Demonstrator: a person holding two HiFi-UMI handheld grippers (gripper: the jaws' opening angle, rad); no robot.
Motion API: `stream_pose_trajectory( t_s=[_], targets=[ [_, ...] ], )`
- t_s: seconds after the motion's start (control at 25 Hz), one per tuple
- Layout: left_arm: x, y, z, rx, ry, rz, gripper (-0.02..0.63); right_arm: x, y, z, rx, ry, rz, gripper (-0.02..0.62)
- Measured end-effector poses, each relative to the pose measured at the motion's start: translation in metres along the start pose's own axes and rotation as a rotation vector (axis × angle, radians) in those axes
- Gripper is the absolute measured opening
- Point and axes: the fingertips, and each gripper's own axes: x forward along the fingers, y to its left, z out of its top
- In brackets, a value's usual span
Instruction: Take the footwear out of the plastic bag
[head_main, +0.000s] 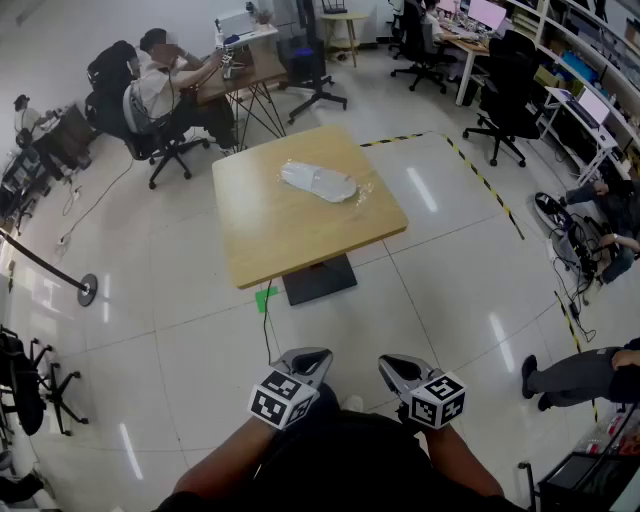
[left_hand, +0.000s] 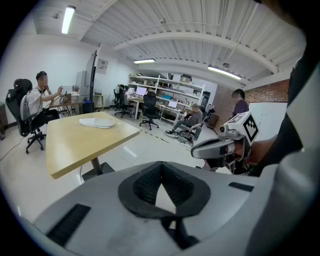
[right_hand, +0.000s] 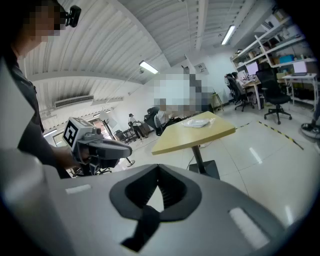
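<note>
Wooden table (head_main: 280, 240), pale footwear (head_main: 318, 182) inside clear plastic bag (head_main: 362, 190); left gripper (head_main: 312, 357), right gripper (head_main: 390, 366) both closed, empty.

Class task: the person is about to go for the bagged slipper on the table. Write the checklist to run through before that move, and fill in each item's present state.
1. The slipper is inside the plastic bag, lying on the table: ok.
2. The left tongs carry nothing: ok, shut on nothing.
3. The right tongs carry nothing: ok, shut on nothing.
4. Tongs opened ready for a grasp: not ok, both are shut.
5. Table within reach: not ok, a stretch of floor lies between the person and it.
6. Which end of the bag is open: cannot tell.
</note>
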Motion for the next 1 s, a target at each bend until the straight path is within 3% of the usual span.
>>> stream_pose_trajectory(
  t_s=[0.32, 0.56, 0.8, 1.0],
  targets=[
    [0.024, 0.046, 0.005, -0.01, 0.033, 0.027, 0.003, 0.034, -0.03, 0.006, 0.041, 0.035, 0.001, 0.003],
    [0.069, 0.101, 0.043, -0.036, 0.013, -0.009, 0.003, 0.072, -0.075, 0.046, 0.04, 0.073, -0.046, 0.003],
    [0.104, 0.194, 0.105, -0.061, -0.049, 0.007, 0.003, 0.126, -0.124, 0.113, 0.012, 0.117, -0.085, 0.003],
    [0.109, 0.308, 0.145, -0.118, -0.092, 0.056, 0.003, 0.193, -0.156, 0.157, 0.008, 0.178, -0.144, 0.003]
  ],
)
